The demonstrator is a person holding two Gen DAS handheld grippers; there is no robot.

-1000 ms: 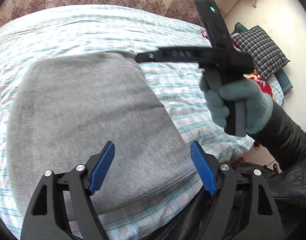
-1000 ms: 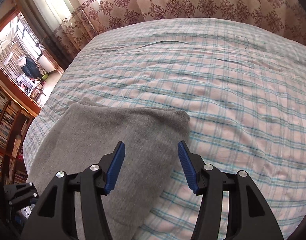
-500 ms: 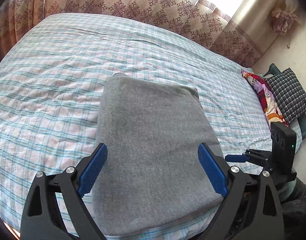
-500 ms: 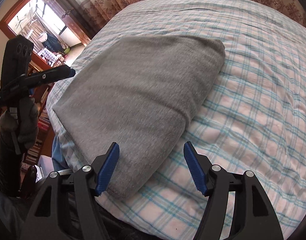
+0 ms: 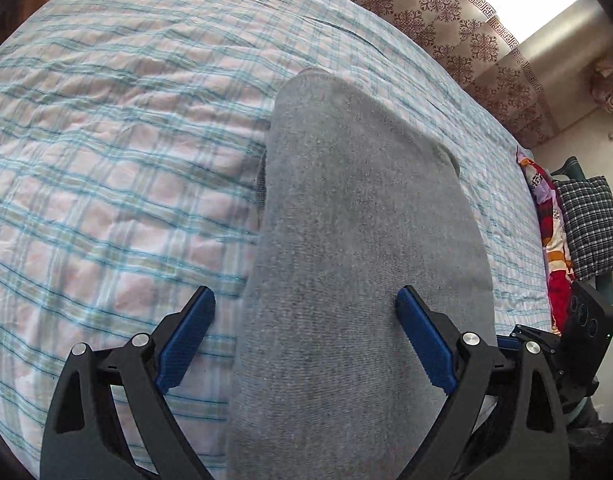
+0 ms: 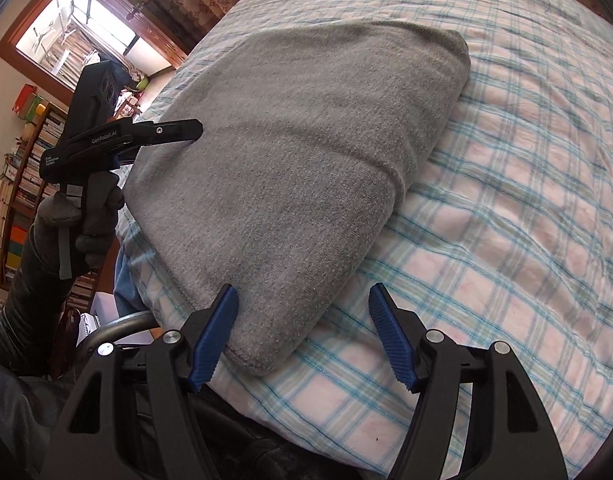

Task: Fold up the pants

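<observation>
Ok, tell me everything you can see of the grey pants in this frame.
The grey pants are a thick, fleecy-looking knit, already folded into a compact, roughly rectangular stack with rounded corners and a stitched hem along the near edge. They lie flat on the checked bedsheet by the bed's near edge. The left gripper straddles their left edge, jaws open; the right gripper is open at the near right corner. Neither grips them; whether a finger touches the cloth is unclear.

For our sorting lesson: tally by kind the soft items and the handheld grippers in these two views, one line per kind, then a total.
Folded grey pants: 1
Plaid bedsheet: 1
Cushions beside the bed, one checked, one red patterned: 2
Grippers, left gripper and right gripper: 2
Total: 6
</observation>
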